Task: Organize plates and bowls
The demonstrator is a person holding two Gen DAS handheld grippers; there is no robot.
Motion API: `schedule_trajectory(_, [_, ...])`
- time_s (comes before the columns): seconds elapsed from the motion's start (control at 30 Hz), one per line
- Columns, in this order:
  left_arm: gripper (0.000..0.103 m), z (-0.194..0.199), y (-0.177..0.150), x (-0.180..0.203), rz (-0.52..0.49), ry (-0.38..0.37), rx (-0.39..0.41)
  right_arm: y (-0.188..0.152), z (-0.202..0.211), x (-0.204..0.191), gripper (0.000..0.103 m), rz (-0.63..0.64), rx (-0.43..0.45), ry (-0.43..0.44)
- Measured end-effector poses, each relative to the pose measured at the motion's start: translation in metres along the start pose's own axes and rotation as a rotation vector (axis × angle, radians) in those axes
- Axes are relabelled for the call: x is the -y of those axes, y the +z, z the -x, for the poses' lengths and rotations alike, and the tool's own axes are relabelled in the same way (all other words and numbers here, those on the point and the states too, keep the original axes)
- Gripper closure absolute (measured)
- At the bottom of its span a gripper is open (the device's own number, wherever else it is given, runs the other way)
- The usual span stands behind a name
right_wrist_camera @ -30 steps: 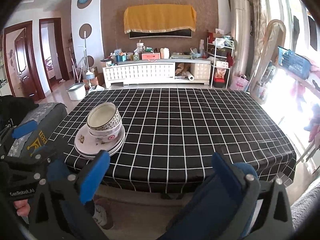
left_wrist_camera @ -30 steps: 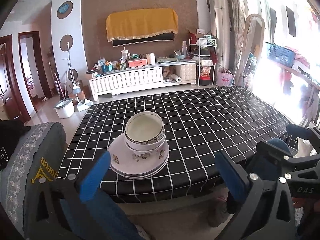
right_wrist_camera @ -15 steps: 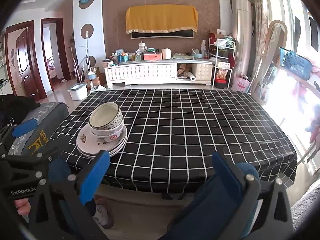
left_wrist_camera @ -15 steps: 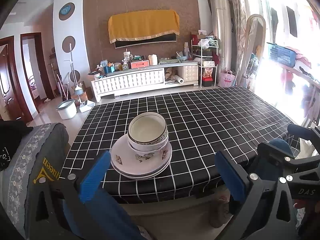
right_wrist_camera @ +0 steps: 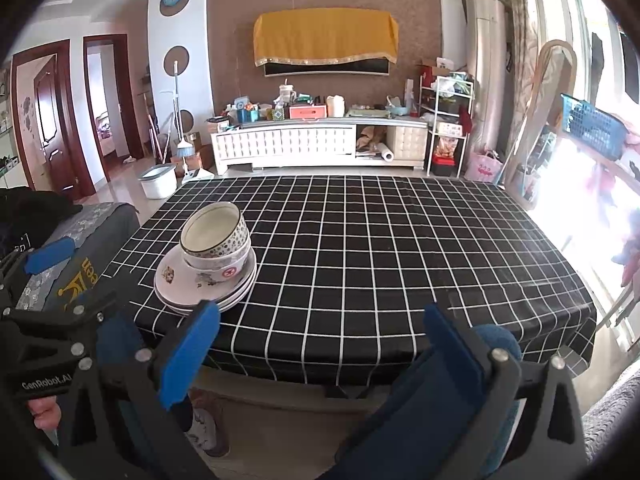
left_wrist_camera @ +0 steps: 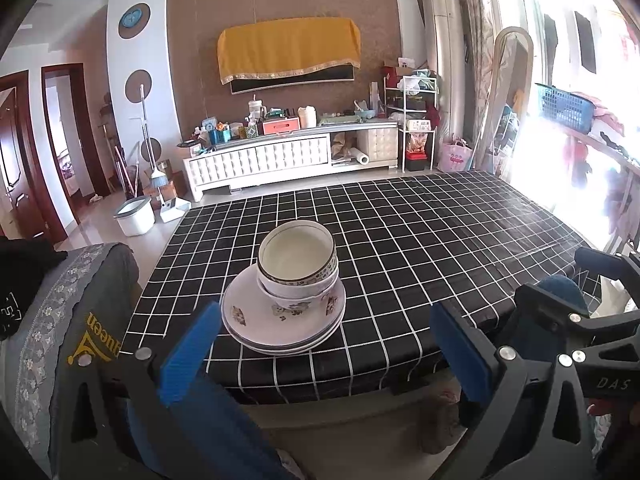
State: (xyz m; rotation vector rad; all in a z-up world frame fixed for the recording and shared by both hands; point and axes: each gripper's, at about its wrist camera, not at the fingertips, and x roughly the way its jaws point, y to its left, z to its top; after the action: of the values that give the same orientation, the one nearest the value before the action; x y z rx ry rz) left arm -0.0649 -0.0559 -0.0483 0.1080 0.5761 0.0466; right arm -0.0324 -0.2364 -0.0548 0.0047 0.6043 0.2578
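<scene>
On the near left part of the desk (left_wrist_camera: 440, 240), which wears a black cloth with a white grid, your stack of plates (left_wrist_camera: 282, 320) lies flat with two nested bowls (left_wrist_camera: 298, 260) sitting upright in the middle of the top plate. You hold the left gripper (left_wrist_camera: 326, 344) short of the desk's near edge, its blue fingers (left_wrist_camera: 192, 352) spread wide and empty, the stack framed between them but untouched. Your right gripper (right_wrist_camera: 320, 344) hovers off the same edge, further right, fingers (right_wrist_camera: 188, 356) likewise apart and holding nothing; from its view the plates (right_wrist_camera: 200, 284) sit just beyond the left fingertip.
</scene>
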Motion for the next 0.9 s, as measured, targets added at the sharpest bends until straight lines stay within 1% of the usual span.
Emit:
schedule_trajectory(0.37, [0.000,0.0013,-0.0001,0.0029,-0.011,0.019,0.003,0.0007,-0.0032,0.0020,0.000,0.002,-0.008,-0.001])
schedule_trajectory(0.9, [0.000,0.0023,0.0007,0.0017,0.013,0.005,0.000,0.0002,-0.0017,0.0027,0.000,0.004,0.000,0.004])
